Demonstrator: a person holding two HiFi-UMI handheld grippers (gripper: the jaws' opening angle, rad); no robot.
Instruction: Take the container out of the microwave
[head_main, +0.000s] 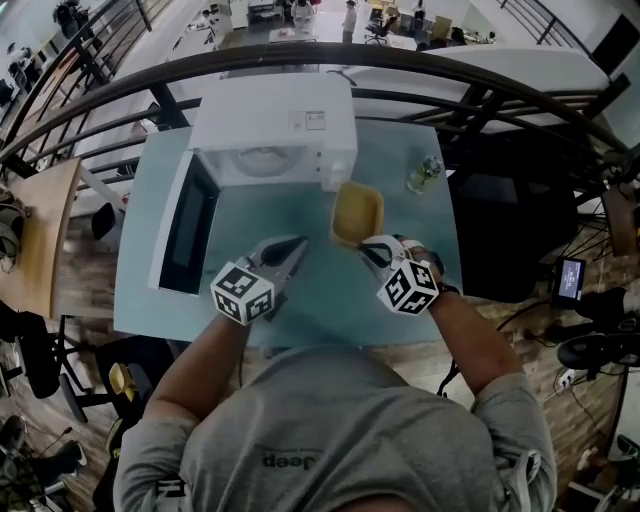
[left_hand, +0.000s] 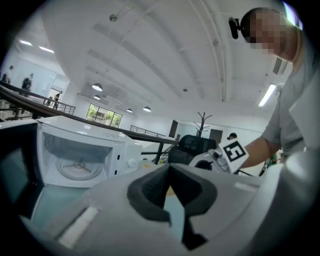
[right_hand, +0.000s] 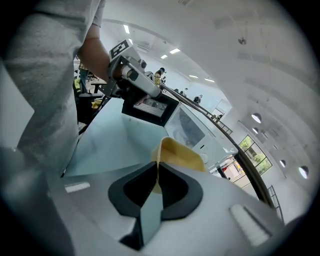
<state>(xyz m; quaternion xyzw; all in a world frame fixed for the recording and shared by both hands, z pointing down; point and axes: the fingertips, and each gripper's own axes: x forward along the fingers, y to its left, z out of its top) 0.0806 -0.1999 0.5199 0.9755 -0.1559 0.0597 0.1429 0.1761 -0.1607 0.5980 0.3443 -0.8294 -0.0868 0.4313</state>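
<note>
The yellow container (head_main: 357, 213) is outside the white microwave (head_main: 275, 120), over the table in front of the oven's control panel. My right gripper (head_main: 368, 247) is shut on its near rim. In the right gripper view the rim of the container (right_hand: 180, 152) is pinched between the tips of my right gripper (right_hand: 157, 165). Whether the container touches the table I cannot tell. My left gripper (head_main: 297, 243) is shut and holds nothing, left of the container. The microwave (left_hand: 82, 150) stands open, and only the glass turntable (left_hand: 77, 167) is inside.
The microwave door (head_main: 185, 225) swings out to the left over the pale blue table (head_main: 330, 300). A clear bottle (head_main: 424, 173) stands right of the oven. A dark railing (head_main: 420, 70) runs behind the table. A wooden table (head_main: 40, 240) is at the far left.
</note>
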